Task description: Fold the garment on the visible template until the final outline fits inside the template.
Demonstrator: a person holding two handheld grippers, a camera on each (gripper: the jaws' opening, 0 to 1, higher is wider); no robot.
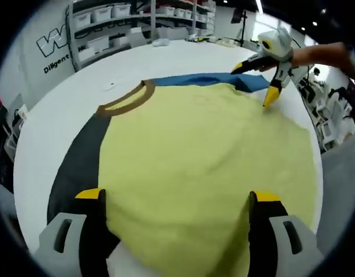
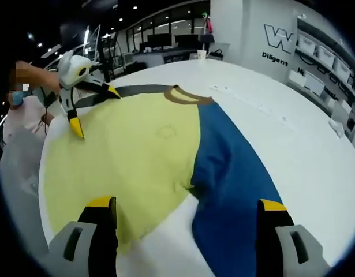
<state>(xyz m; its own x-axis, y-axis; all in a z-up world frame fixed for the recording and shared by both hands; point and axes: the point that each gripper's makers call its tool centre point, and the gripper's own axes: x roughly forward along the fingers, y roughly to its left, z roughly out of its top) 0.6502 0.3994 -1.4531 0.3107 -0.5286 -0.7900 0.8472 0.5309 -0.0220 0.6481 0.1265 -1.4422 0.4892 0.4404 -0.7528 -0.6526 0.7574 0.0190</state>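
A yellow shirt (image 1: 206,156) lies flat on the round white table (image 1: 67,98). It has a brown collar (image 1: 128,99), a dark grey sleeve (image 1: 79,156) and a blue sleeve (image 1: 194,79). My left gripper (image 1: 177,199) stands open over the shirt's near hem. At the far side, my right gripper (image 1: 255,83) is open, one tip touching the yellow cloth beside the blue sleeve. In the right gripper view the shirt (image 2: 131,144) spreads ahead, the blue sleeve (image 2: 235,190) folded over its right part. There my right gripper (image 2: 187,205) is open, and the left gripper (image 2: 96,111) is open at the grey sleeve (image 2: 137,89).
Shelves with white bins (image 1: 102,23) stand behind the table beside a wall with lettering (image 1: 50,46). A person's sleeve (image 2: 21,133) shows at the table's edge. Desks with monitors (image 2: 165,43) stand further back. Bare white table (image 2: 292,127) stretches right of the blue sleeve.
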